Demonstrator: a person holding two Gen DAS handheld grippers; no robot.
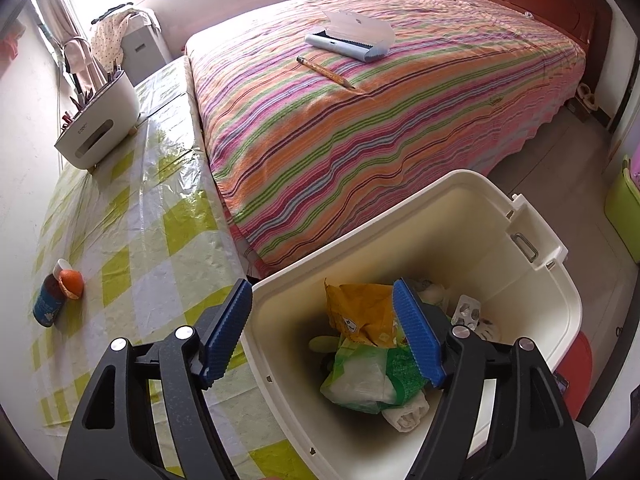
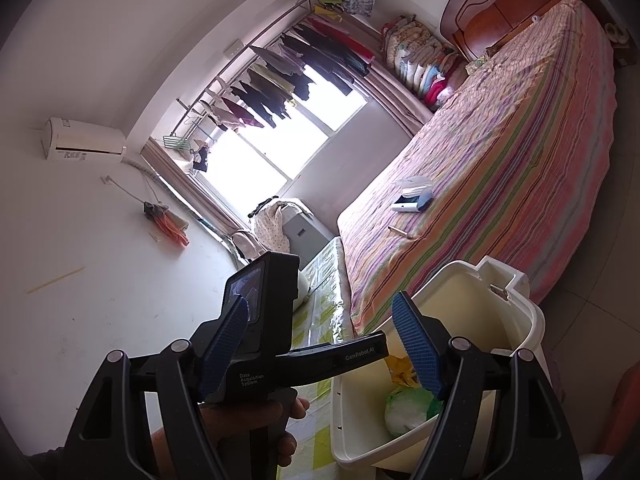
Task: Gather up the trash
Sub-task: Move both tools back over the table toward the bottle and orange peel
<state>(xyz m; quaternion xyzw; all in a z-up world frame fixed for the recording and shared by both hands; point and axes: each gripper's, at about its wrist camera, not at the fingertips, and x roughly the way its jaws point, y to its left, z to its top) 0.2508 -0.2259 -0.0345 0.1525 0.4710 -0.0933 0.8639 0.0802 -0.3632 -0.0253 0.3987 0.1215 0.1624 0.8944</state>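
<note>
Left gripper (image 1: 322, 330): fingers spread wide, holding nothing, poised above the near rim of the bin (image 1: 532, 216). One blue finger pad (image 1: 226, 330) hangs over the counter side of the rim, the other over the bin's inside.

Right gripper (image 2: 318, 346): fingers spread wide, empty, above the bin (image 2: 532, 320). The left gripper's body and the hand (image 2: 256, 420) holding it cross between these fingers and block part of the counter.

Bin: white, open, beside the counter and at the foot of the bed. Contents: yellow wrapper (image 1: 360, 306), green-and-white bag (image 1: 372, 372), blister pack (image 1: 466, 310) against the far-right inside wall, rolled white cloth (image 1: 406, 416) nearest the gripper. A pale green thing under the bag is mostly hidden; kind not clear. The right finger covers part of the heap.

Counter (image 1: 140, 216): left of the bin, under a yellow-green checked cover. On it, well apart from the bin: a small bottle (image 1: 48, 300) with an orange piece (image 1: 72, 282) touching its top; what the piece is cannot be made out.

Further along the counter: white holder (image 1: 96, 124) with dark sticks standing in it.

Bed (image 1: 400, 128): beyond the bin, striped spread. On it, a pencil (image 1: 325, 72) and, just past it, an open grey case (image 1: 350, 40).

Floor, right of the bin: green box (image 1: 624, 216), cut off by the frame edge.
</note>
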